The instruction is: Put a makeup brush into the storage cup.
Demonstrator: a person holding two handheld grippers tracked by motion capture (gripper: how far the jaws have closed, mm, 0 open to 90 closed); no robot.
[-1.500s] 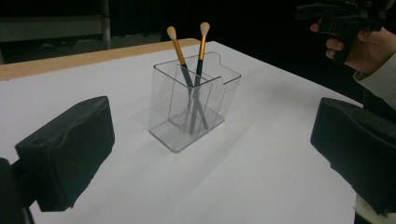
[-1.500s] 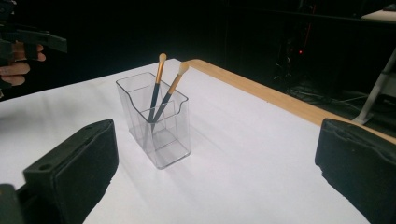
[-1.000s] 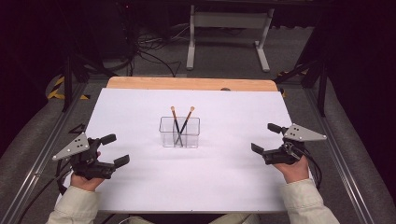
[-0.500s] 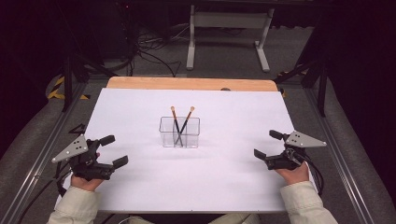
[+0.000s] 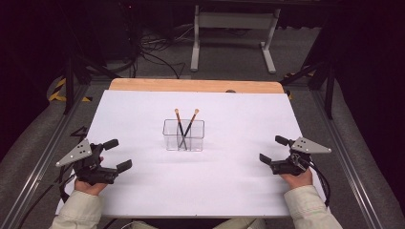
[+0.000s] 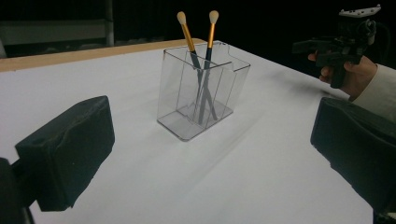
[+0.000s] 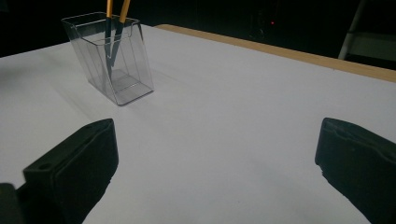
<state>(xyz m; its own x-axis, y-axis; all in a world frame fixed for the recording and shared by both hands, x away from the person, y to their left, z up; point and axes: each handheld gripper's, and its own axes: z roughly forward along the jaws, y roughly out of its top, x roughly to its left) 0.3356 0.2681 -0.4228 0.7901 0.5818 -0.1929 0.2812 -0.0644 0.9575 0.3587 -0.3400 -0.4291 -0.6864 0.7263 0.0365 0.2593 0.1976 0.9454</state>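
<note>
Meanwhile, the left claw [image 5: 117, 155] sat low over the white table [image 5: 143, 109] with its jaws spread wide and nothing between them. Ahead of it and off toward the other hand stood a clear plastic holder [image 5: 184, 135], upright, well apart from the jaws. In the left gripper view the holder [image 6: 201, 91] rose between and beyond the two black pads, and two makeup brushes [image 6: 201, 56] with gold ferrules and pale tips stood inside it, their dark handles crossing low down and their tips leaning apart above the rim.

The right claw [image 5: 271, 149] also hung just above the table, jaws spread and holding nothing. From its own view the holder [image 7: 112, 56] stood far ahead and to the left of the left-hand pad, with the brushes [image 7: 114, 25] in it; bare white table lay between the pads. Both claws were about equally far from the holder, one on either side.
</note>
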